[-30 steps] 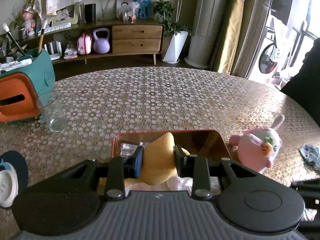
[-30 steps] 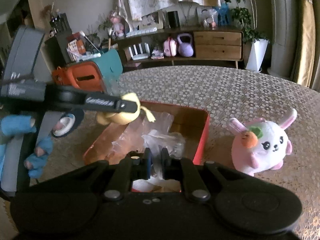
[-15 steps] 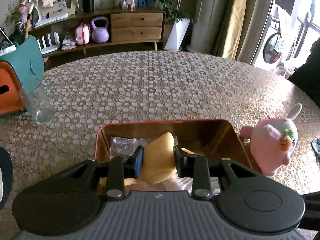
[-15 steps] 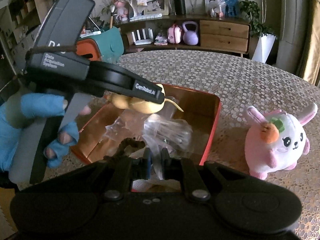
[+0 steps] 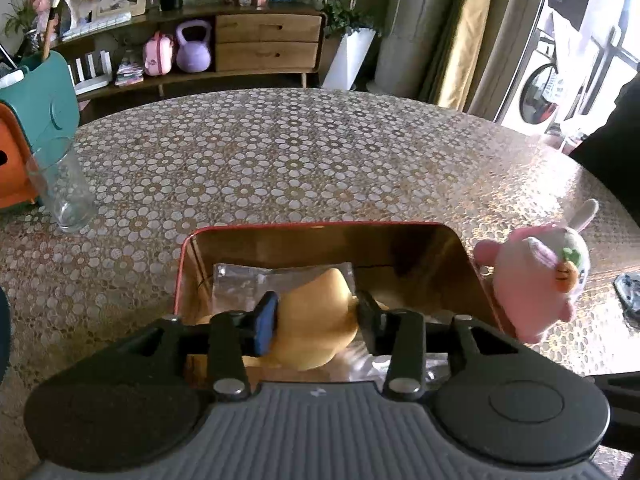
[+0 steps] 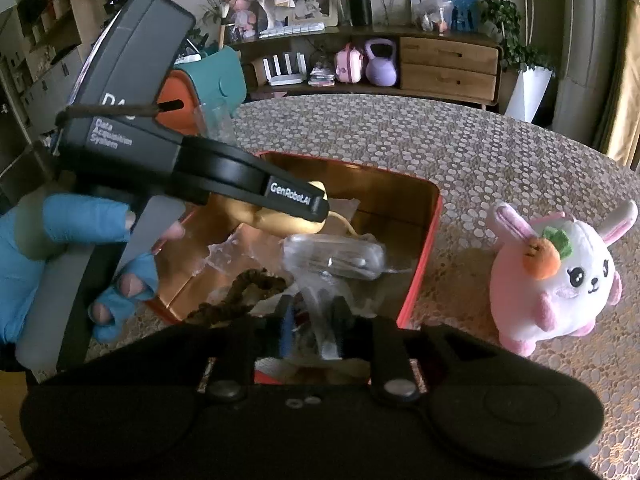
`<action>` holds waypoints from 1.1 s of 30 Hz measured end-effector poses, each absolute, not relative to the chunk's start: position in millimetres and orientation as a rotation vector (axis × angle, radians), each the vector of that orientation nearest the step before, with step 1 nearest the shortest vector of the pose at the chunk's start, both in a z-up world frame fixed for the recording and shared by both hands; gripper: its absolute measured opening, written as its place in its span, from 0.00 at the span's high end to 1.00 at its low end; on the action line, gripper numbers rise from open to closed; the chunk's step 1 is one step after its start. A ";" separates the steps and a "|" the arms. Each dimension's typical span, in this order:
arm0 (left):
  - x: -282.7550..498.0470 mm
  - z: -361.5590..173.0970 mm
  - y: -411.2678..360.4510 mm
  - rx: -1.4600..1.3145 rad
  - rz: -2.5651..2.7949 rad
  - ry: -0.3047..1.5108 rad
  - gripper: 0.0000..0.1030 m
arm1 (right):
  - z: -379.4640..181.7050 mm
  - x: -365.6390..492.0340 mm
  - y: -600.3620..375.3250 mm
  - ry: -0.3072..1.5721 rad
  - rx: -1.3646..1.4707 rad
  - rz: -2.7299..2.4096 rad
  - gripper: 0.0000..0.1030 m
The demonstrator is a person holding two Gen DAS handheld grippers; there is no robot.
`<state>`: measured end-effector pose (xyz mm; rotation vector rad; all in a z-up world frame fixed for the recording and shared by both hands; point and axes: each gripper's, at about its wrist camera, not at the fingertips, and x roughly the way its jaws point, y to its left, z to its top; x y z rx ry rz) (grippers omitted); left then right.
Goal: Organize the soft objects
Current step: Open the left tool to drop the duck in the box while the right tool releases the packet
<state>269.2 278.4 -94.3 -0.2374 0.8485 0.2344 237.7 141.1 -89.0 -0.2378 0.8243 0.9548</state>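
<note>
- Over the red tin (image 5: pixel 460 242), the left gripper (image 5: pixel 316 322) is clamped on a yellow plush (image 5: pixel 316 320); the toy hangs above the tin's floor, not resting on it, so far as the right wrist view shows (image 6: pixel 280 216).
- Straight below the plush lie clear bags (image 5: pixel 240 284) on the tin's left half; the drop path is down, with no sideways shift needed.
- The plush's long axis appears to run along the gripper's line of sight, its pointed end toward the tin's far wall.
- The right gripper (image 6: pixel 314 320) sits at the tin's near edge, its pads closed on a clear plastic bag (image 6: pixel 332 256); a brown scrunchie (image 6: pixel 240 292) lies just beside it.
- The pink bunny (image 6: pixel 560 276) stands on the surface outside the tin, close to its right wall and well clear of both grippers. It lies on the right gripper's side, so that hand is the nearer one for it.
- Judged next move: lower the plush and part the left gripper's fingers; the bunny is still to be placed.
- Risk: the plush may land on the slippery bags and tip toward the tin's left wall.
</note>
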 end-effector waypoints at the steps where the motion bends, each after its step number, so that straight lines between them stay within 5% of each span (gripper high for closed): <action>1: 269.0 -93.4 276.9 -0.239 0.233 0.845 0.54 | -88.7 238.0 140.7 0.825 -0.237 0.957 0.78; 11: 257.3 -74.2 275.2 -0.240 0.245 0.777 0.33 | -78.8 234.6 132.5 0.790 -0.226 0.957 0.60; 33: 198.9 -18.2 228.3 -0.136 0.240 0.669 0.33 | -20.9 209.8 51.4 0.710 -0.075 0.978 0.43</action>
